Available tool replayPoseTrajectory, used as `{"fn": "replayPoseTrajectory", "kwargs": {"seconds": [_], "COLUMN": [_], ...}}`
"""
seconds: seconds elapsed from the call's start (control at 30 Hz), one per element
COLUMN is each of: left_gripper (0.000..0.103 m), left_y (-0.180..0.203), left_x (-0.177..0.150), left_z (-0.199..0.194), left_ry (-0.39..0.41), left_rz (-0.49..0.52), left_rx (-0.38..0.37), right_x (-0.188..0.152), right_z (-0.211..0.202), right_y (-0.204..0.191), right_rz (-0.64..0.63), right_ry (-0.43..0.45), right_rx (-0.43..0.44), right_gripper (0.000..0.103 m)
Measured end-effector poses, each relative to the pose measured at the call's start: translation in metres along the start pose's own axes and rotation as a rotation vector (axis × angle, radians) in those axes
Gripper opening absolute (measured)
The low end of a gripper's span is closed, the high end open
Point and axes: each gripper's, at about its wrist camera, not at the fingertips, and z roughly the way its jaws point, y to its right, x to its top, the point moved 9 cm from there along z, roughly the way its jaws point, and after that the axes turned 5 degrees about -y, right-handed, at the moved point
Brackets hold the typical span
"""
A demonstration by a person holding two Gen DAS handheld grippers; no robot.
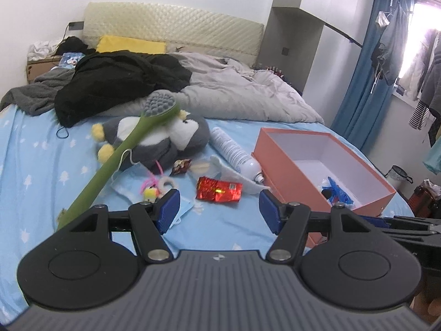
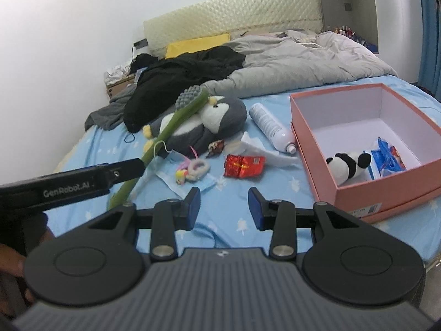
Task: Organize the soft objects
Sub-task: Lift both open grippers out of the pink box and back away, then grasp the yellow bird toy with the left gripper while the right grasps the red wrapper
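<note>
The left hand-held gripper (image 1: 219, 211) hovers above the blue star-print bed sheet (image 1: 41, 160), jaws spread, holding nothing. The right hand-held gripper (image 2: 223, 208) hovers beside it, jaws likewise spread and empty.

Task items: the grey-and-white plush penguin (image 2: 209, 121) lies mid-bed, near the rumpled grey duvet (image 2: 303, 55). A small black-and-white plush panda (image 2: 346, 165) already lies in the open pink cardboard box (image 2: 314, 149) at the right edge of the bed, beside blue packets (image 2: 387, 158).

Hazards:
- A long green brush with a grey bristle head (image 2: 176, 121) lies tilted across the penguin. Lifting the penguin would likely drag or flip the brush.
- A blue face mask (image 2: 187, 180) lies under the brush handle, with a small pink-and-yellow toy (image 2: 190, 169) on it; its ear loop could snag a finger.
- A red foil wrapper (image 2: 244, 165) and a white spray can (image 2: 271, 128) lie between penguin and box; a low carry may sweep them.
- The box stands close to the bed's right edge; a push against its wall could slide it off.

Open room: bare sheet lies at the foot edge, directly below both grippers, and along the left edge. The straight path from penguin to box is cluttered; a raised path is judged safer.
</note>
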Motion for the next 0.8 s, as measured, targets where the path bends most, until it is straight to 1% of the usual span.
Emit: {"fn": "replayPoseTrajectory", "kwargs": {"seconds": [0.13,0.3,0.6,0.63,0.67,0.73,0.8], "left_gripper": [0.069,0.069,0.069,0.069,0.069,0.069,0.068], "left_y": [-0.007,-0.017,-0.042,-0.045,-0.048,-0.055,-0.063], "left_x": [-0.008,-0.015,-0.026,-0.027,-0.028,-0.029,-0.029], "left_z": [0.008,0.023,0.069,0.074,0.08,0.095,0.111], "left_ry": [-0.016,-0.033,-0.1,-0.107,-0.114,-0.125,-0.136], "left_rz": [-0.019,-0.047,-0.08,-0.084,-0.087,-0.094,-0.098], "left_rx": [0.008,0.019,0.05,0.051,0.053,0.059,0.063], "right_x": [-0.006,-0.012,-0.015,-0.015,-0.014,-0.013,-0.011], "right_z": [0.005,0.019,0.061,0.066,0.074,0.085,0.1], "right_y": [0.0,0.004,0.006,0.007,0.009,0.012,0.015], "right_rz": [-0.014,0.001,-0.013,-0.011,-0.008,-0.004,-0.006], "right_ry": [-0.014,-0.039,-0.1,-0.107,-0.117,-0.125,-0.136], "right_rx": [0.001,0.005,0.01,0.011,0.009,0.008,0.008], "right_gripper": [0.041,0.041,0.041,0.043,0.049,0.058,0.062]}}
